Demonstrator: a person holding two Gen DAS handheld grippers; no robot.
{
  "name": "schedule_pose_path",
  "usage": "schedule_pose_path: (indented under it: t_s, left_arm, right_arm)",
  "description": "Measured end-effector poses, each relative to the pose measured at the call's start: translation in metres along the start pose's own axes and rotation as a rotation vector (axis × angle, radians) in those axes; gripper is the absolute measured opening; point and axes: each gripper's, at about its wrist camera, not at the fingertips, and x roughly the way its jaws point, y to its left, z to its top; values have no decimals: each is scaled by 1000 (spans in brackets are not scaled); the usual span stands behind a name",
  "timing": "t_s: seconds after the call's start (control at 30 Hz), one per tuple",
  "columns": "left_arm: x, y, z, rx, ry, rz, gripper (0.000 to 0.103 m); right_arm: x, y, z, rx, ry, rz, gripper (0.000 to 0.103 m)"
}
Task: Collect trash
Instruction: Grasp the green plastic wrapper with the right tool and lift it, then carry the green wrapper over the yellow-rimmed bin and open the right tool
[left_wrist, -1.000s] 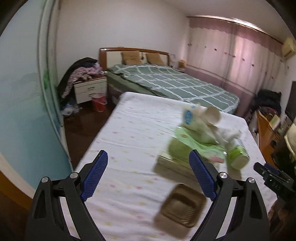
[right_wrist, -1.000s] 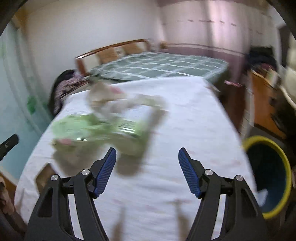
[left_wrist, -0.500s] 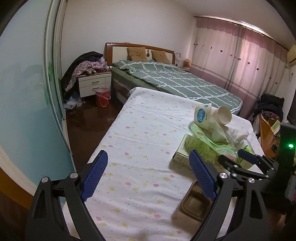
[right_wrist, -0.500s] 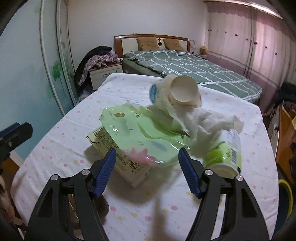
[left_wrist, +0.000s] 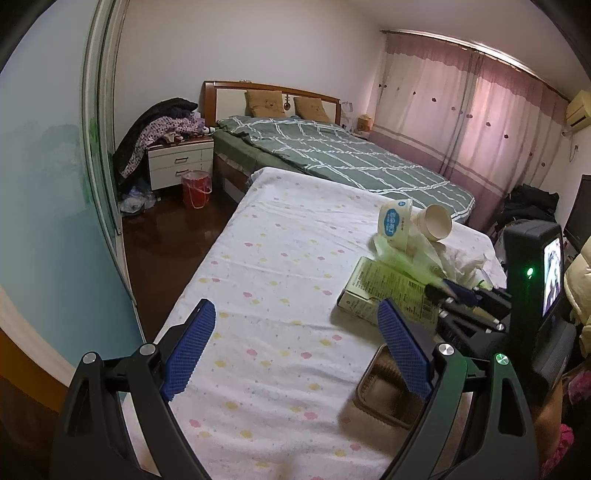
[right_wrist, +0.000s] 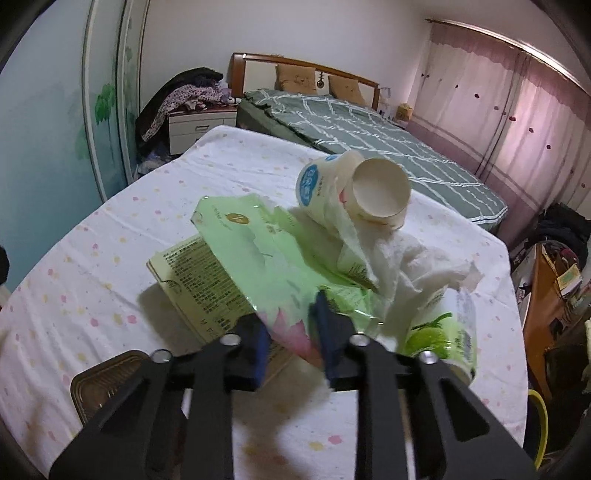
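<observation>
A bedroom: a table (right_wrist: 110, 229) under a white cloth dotted with pastel shapes stands before a bed (right_wrist: 369, 136) with a green checked cover. The trash lies in one pile at the table's right side. A flat carton (right_wrist: 195, 280) bears dense small print, too small to read. A green wrapper (right_wrist: 258, 251) with a round gold emblem lies on it. Behind lie a white pack (right_wrist: 314, 188) with a blue oval label, unreadable, a paper cup (right_wrist: 380, 192) on its side, a tissue (right_wrist: 417, 266) and a green-labelled bottle (right_wrist: 443, 328). A brown tray (right_wrist: 99, 384) sits nearest.

The right gripper (right_wrist: 288, 332) is closing, its jaws pinching the wrapper's near edge. The left gripper (left_wrist: 295, 347) stands spread wide over bare cloth, holding nothing.
</observation>
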Motion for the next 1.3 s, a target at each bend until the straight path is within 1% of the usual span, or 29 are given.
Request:
schedule_pose_path:
  t_s: [0.07,0.13,0.27,0.4,0.53,0.7,0.83,0.87,0.9,0.97,1.17,1.3]
  left_arm:
    - [-1,-1,-2,4,5,-4,88]
    - [-4,-3,-3,7,4,-9,88]
    - [-11,-7,-6,14,-3,-19,88]
    - [-17,-13,-9,24,5,-40,88]
    - [-26,-23,-14,42,4,-61,88]
    - [-38,-39,-20,81,-12,-90,88]
    - [-41,-53,-26,111,3,-125,88]
    - [-41,-55,-28,117,5,-131,88]
    - [-40,-58,-30,124,9,-137,88]
    - [-37,-60,-32,130,18,-143,88]
    - [-20,-63,-36,136,52,-136,88]
    - [-5,-62,-37,138,81,-129,88]
  right_arm:
    - [-5,-4,2,16,-9,14,9]
    - [-12,-8,3,33,-23,30,7]
    - [-37,-21,7,97,-65,98,5]
    - [-73,-37,5,167,-122,135,5]
    - [-102,-59,-7,244,-166,135,4]
    - [-126,-90,-31,336,-200,89,3]
    - [-141,-125,-58,422,-214,-6,3]
    - [-143,-136,-66,447,-215,-38,3]
    - [-145,-148,-76,476,-212,-89,3]
    - [-146,-174,-95,534,-196,-176,3]
    - [-136,-245,-140,692,-135,-362,3]
    - [-122,-270,-162,748,-91,-427,4]
